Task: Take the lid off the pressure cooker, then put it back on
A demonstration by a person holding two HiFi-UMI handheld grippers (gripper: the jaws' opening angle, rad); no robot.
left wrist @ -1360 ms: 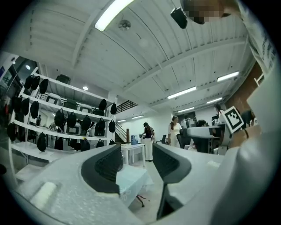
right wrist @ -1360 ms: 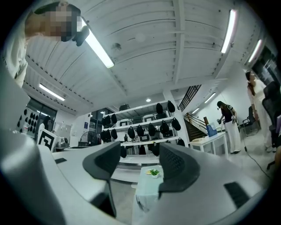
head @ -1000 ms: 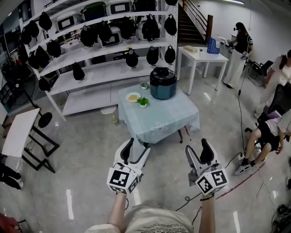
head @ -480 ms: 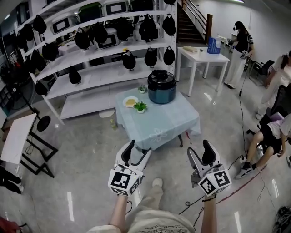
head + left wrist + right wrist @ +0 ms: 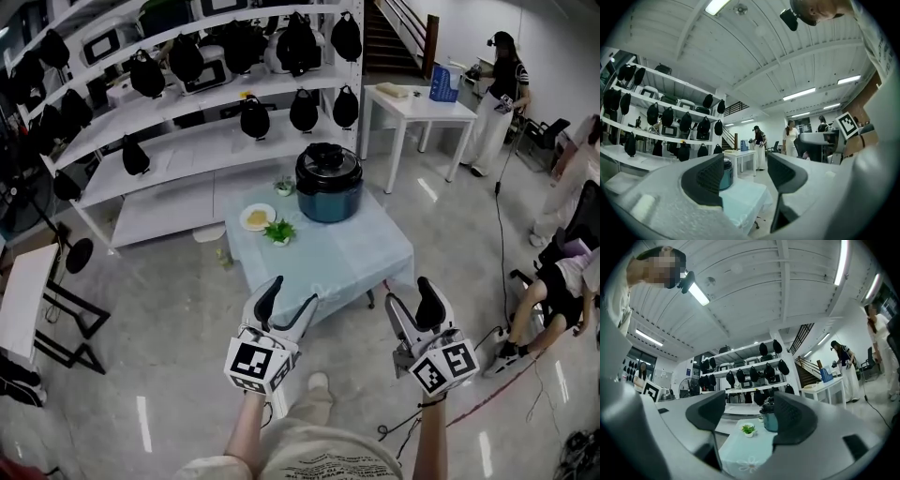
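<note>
A dark teal pressure cooker with its black lid on top stands at the far side of a small table covered in pale blue cloth. In the right gripper view the cooker shows between the jaws, far off. The left gripper view has it half hidden behind the left jaw. My left gripper and right gripper hang side by side above the floor, short of the table's near edge. Both are open and hold nothing.
A small potted plant, a plate of food and a little cup share the table. White shelving with black bags and appliances stands behind. A white desk and people are at the right, cables cross the floor.
The whole view has closed in on the table, which now sits nearer and lower in the head view. Both grippers stay open and keep their places relative to the body.
</note>
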